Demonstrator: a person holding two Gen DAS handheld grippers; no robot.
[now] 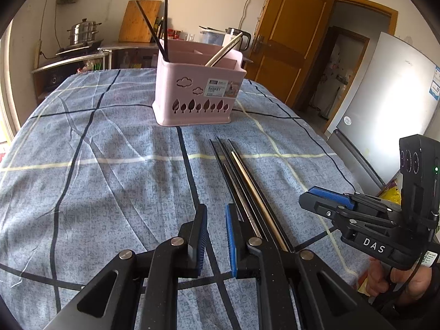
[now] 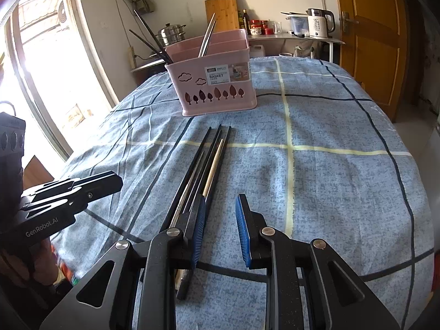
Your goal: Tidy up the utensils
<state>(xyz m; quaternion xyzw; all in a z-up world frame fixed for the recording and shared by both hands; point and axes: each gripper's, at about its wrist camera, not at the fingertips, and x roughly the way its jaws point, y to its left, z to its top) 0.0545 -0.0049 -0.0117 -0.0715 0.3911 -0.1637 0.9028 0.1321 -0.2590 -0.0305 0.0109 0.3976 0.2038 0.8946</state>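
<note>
Several loose chopsticks [image 1: 242, 187] [image 2: 205, 165], black, metal and wooden, lie side by side on the blue checked cloth in front of a pink basket [image 1: 198, 93] [image 2: 217, 85]. The basket holds black chopsticks [image 1: 165, 22] in one compartment and metal ones [image 1: 224, 51] in another. My left gripper [image 1: 216, 236] hovers low just left of the loose bundle, its jaws a narrow gap apart with nothing between. My right gripper [image 2: 221, 228] sits just right of the bundle, open and empty, with its left finger [image 2: 199, 225] over the chopsticks' near ends.
The cloth-covered table [image 1: 96, 165] drops away at its rounded edges. Behind it a counter carries a steamer pot [image 1: 82, 31], a cutting board [image 1: 140, 20] and a kettle [image 2: 319, 23]. A wooden door [image 1: 288, 35] and a fridge [image 1: 390, 93] stand to the right, a window [image 2: 35, 63] to the left.
</note>
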